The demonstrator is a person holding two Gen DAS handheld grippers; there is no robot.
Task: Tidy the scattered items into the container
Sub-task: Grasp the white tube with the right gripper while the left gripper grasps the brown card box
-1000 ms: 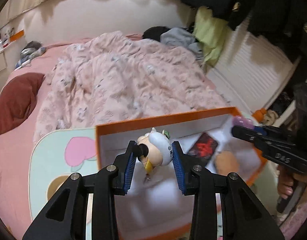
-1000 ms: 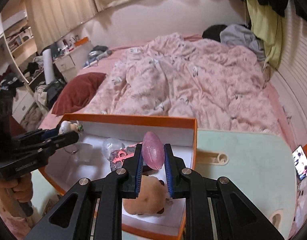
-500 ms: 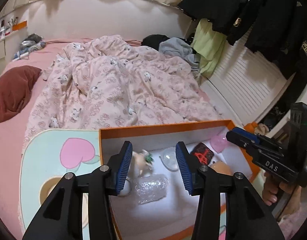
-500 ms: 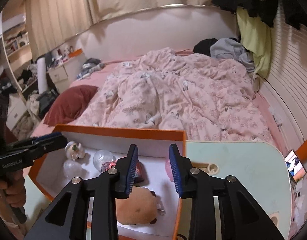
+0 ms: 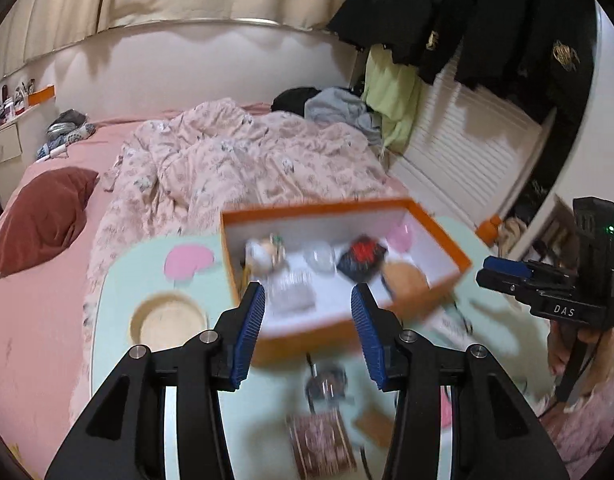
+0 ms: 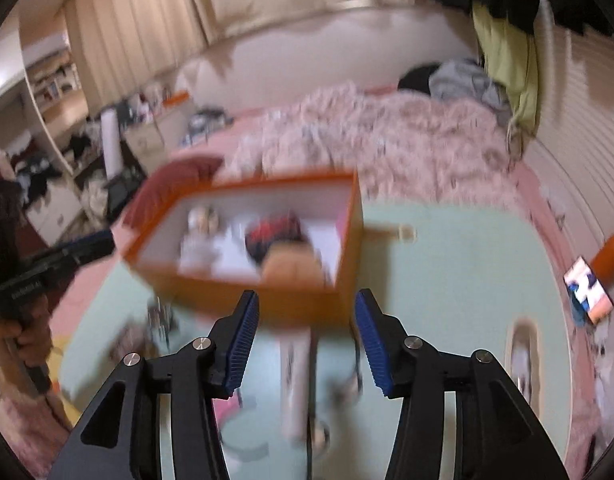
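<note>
The orange box (image 5: 443, 240) stands on the mint-green table (image 5: 147, 272). In it lie a white figurine (image 5: 263, 254), a clear ball (image 5: 319, 258), a black-and-red item (image 5: 361, 258), a pink egg (image 5: 399, 234) and a brown plush (image 5: 407, 280). My left gripper (image 5: 307, 298) hangs open and empty just in front of the box. The right gripper (image 6: 307, 306) is also held back from the box (image 6: 351, 236), its jaws opening with nothing between them. Loose on the table in front lie a keychain (image 5: 327, 384), a patterned pouch (image 5: 321, 440) and a pale tube (image 6: 297, 380).
The table sits on a pink bed with a rumpled quilt (image 5: 247, 160) and a dark red pillow (image 5: 43, 216). A round recess (image 5: 169, 324) is set in the table's left part. A lit phone (image 6: 587, 288) lies at the right. Clothes hang on the right wall.
The left gripper let go of the figurine and the right let go of the pink egg; both now lie in the box. Both grippers drew back, bringing the table's near items into view.
</note>
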